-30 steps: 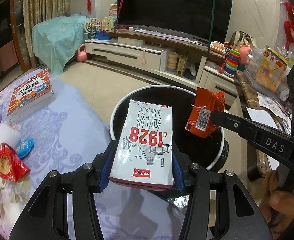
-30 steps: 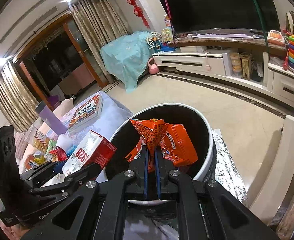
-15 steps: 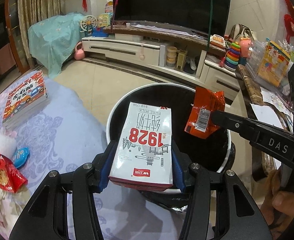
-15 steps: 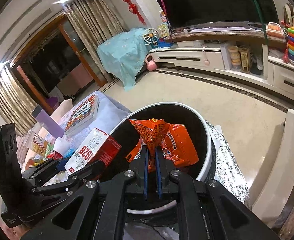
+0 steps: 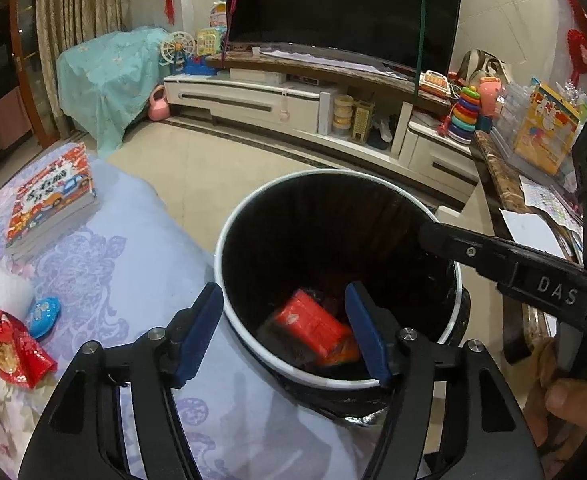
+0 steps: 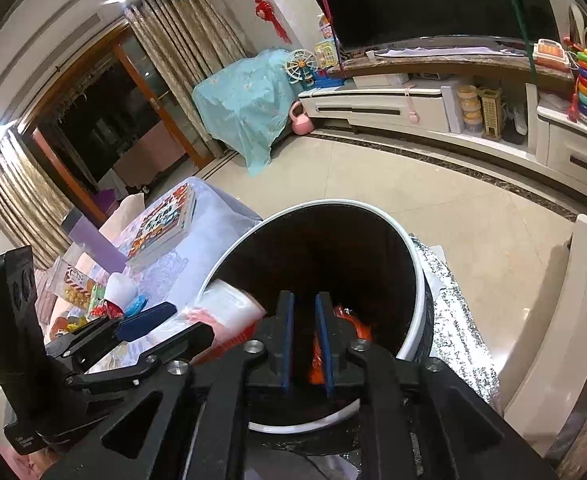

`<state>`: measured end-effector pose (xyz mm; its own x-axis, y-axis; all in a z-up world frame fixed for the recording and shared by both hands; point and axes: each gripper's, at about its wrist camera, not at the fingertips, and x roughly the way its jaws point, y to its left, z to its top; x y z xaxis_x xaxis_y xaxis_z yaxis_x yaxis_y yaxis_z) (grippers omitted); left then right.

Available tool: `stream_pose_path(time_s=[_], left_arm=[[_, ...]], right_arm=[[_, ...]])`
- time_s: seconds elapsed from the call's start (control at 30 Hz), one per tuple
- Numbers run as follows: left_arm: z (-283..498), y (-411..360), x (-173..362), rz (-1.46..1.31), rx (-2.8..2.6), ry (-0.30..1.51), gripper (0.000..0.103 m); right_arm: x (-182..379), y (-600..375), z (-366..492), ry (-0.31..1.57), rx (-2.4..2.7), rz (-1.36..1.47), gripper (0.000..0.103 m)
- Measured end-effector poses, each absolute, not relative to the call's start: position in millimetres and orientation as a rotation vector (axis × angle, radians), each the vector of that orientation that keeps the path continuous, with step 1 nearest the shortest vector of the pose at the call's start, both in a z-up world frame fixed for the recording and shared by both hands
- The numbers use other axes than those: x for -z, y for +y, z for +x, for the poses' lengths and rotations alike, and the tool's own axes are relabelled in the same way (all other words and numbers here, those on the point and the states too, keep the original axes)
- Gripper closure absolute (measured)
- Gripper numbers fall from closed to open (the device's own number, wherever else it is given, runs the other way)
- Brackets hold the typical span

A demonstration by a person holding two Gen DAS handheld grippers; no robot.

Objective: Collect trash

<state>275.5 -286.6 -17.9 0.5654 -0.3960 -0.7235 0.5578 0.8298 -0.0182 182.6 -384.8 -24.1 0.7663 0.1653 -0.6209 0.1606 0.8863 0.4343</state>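
Both claws have just been opening: left claw (image 5: 285, 330) wide, right claw (image 6: 304, 344) narrow, both empty over the round white-rimmed black bin (image 5: 253, 216).

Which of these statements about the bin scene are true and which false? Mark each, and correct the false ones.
1. The left gripper holds a milk carton. False: its jaws, which have just been opening, are open with nothing between them.
2. The bin has a white rim and a dark inside. True.
3. A red packet lies at the bottom of the bin. True.
4. The book lies in the bin. False: it lies on the cloth, left of the bin.
5. The right gripper is clamped on a wrapper. False: its jaws have just been opening and stand slightly apart, gripping nothing.
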Motion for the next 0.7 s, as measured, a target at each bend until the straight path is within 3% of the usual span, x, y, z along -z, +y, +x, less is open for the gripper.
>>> stream_pose_path(time_s=[0.17, 0.23, 0.33, 0.4, 0.57, 0.7], left_arm=[[272, -272, 16, 0.186, 0.549, 0.79, 0.036], [268, -265, 16, 0.177, 0.534, 0.79, 0.034], [260, -252, 15, 0.156, 0.521, 0.788, 0.033], [253, -243, 16, 0.14, 0.508, 0.787, 0.031], [234, -210, 18, 0.085, 0.463, 0.781, 0.027], [220, -182, 21, 0.035, 0.425, 0.785, 0.027]], right_arm=[[20, -387, 176, 0.687, 0.001, 0.498, 0.07], [19, -386, 171, 0.678, -0.001, 0.506, 0.062], [19, -383, 165, 0.668, -0.009, 0.517, 0.044], [20, -379, 161, 0.665, -0.015, 0.527, 0.024], [20, -367, 147, 0.663, -0.027, 0.547, 0.011], [16, -353, 137, 0.649, -0.045, 0.538, 0.008]])
